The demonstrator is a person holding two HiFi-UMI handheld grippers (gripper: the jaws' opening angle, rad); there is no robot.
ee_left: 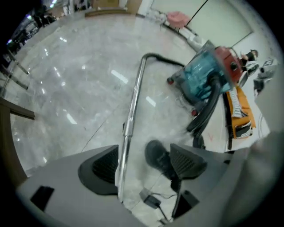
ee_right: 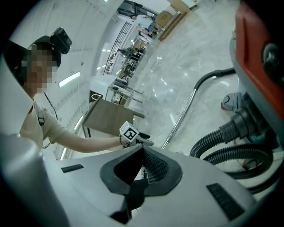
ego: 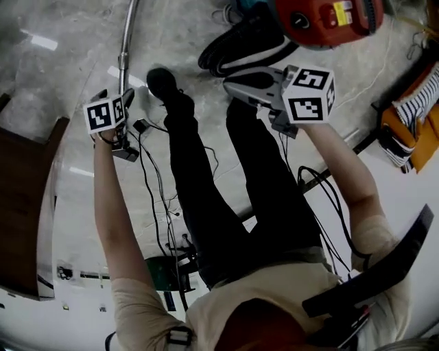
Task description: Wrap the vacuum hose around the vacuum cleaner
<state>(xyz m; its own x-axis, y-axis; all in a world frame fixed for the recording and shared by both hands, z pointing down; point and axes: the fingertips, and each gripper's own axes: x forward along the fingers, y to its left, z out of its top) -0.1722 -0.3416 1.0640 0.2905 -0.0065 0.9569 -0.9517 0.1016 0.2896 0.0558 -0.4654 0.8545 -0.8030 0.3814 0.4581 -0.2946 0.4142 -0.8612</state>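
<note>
The red vacuum cleaner [ego: 326,20] stands on the marble floor ahead, with its black ribbed hose [ego: 240,48] looped in front of it. In the left gripper view the cleaner [ee_left: 208,73] shows a teal side, and the hose [ee_left: 206,113] runs down from it. The metal wand [ee_left: 129,124] lies on the floor. My left gripper [ee_left: 144,162] hangs open above it and touches nothing. My right gripper [ee_right: 141,166] is shut and empty, close to the red body [ee_right: 262,57] and the hose coils [ee_right: 226,142]. From the head view, the left gripper [ego: 115,99] is near the wand's [ego: 125,48] end and the right gripper [ego: 236,83] is beside the hose.
My own legs and a black shoe [ego: 164,86] stand between the two grippers. Thin cables [ego: 154,199] trail over the floor. A brown wooden table [ego: 27,206] is at the left. An orange bag with striped cloth [ego: 408,116] lies at the right.
</note>
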